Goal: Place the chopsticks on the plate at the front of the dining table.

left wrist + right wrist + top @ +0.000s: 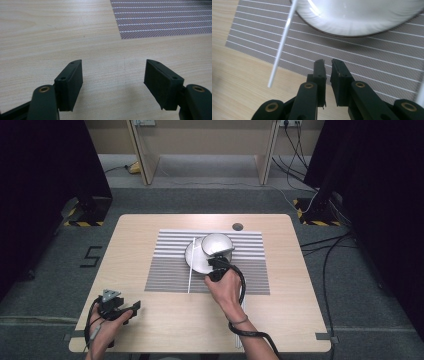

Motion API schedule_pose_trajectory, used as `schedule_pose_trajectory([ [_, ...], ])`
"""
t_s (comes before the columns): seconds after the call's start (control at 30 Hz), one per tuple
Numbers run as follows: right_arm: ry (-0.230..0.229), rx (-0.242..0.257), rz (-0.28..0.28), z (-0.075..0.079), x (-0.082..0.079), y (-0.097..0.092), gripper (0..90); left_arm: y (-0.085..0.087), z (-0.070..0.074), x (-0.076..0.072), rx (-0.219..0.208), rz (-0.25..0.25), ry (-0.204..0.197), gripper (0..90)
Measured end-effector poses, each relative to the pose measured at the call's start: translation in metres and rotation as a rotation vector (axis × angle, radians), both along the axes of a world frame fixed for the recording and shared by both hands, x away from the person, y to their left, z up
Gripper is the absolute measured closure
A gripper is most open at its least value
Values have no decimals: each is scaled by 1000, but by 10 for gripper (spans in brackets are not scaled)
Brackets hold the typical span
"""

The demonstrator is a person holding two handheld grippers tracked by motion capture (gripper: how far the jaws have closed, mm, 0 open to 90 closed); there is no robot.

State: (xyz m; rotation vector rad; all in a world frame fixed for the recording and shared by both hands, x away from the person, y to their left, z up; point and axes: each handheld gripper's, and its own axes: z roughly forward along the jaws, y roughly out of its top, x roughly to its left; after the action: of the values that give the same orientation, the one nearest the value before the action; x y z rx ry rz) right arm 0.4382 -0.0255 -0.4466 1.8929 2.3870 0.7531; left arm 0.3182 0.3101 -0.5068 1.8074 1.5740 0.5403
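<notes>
On the striped grey placemat point(250, 270) sits a white plate point(192, 256) with a shiny bowl point(217, 244) on it. A white chopstick point(190, 270) leans on the plate's left rim and runs down over the mat. My right gripper point(216, 264) hovers at the plate's near edge. In the right gripper view its jaws point(327, 61) stand a narrow gap apart with nothing between them, the plate point(357, 17) just ahead and the chopstick point(280, 47) to their left. My left gripper point(127, 307) rests near the table's front left, wide open point(113, 65) over bare wood.
A second white stick point(240, 337) lies near the front edge beside the right forearm. A round cable hole point(237, 226) sits behind the mat. The wooden table point(150, 235) has bare wood around the mat. Cables trail on the floor at the right.
</notes>
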Motion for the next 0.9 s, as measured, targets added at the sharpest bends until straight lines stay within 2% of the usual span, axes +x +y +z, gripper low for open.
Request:
schedule_pose_trajectory([
  [0.33, -4, -9, -58, 4, -5, -33, 820, 0, 0, 0, 4, -1, 2, 308],
  [0.6, 11, -26, -97, 7, -11, -55, 820, -1, -1, 0, 2, 2, 2, 308],
  [0.9, 25, -43, -149, 3, -17, -85, 823, -2, -1, 0, 3, 3, 3, 308],
])
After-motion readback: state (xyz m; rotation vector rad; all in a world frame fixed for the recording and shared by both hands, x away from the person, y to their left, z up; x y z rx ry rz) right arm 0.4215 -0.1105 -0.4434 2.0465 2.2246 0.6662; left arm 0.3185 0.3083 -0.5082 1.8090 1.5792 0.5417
